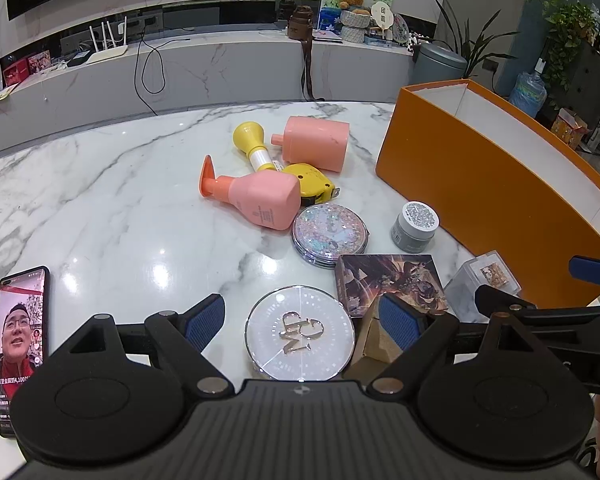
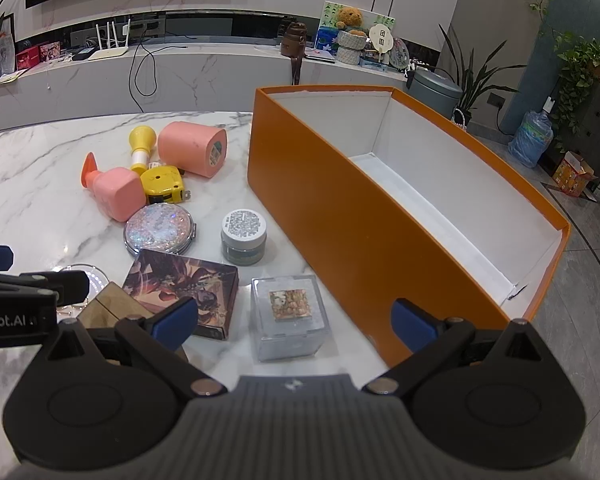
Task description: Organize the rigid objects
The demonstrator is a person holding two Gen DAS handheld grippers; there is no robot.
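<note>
Nothing has yet been placed in the orange box (image 2: 340, 216), whose white interior is seen bare in the right wrist view, so the task is judged to be at its opening step: the choice and approach of a first object. The rigid objects are gathered on the marble bench (image 1: 100, 200) just beside the box: two pink bottles lying on their sides, a yellow tape measure (image 1: 312, 184), a glittery compact mirror (image 1: 329, 235), a small grey jar (image 1: 414, 226), a printed card box (image 1: 392, 286), a clear cube case (image 2: 288, 316) and a round white compact (image 1: 300, 332). The left claw (image 1: 302, 320) is held open, with the round white compact lying between its blue pads but not touched. The right claw (image 2: 296, 320) is likewise spread wide and empty, with the clear cube case framed between its fingers (whether it is low enough to close on the case cannot be told). A phone (image 1: 20, 344) lies apart at the bench edge. The next move is judged to call for a descent over the framed object, a firm closing on its opposite sides, and a lift clear of the box's near wall before release inside.
</note>
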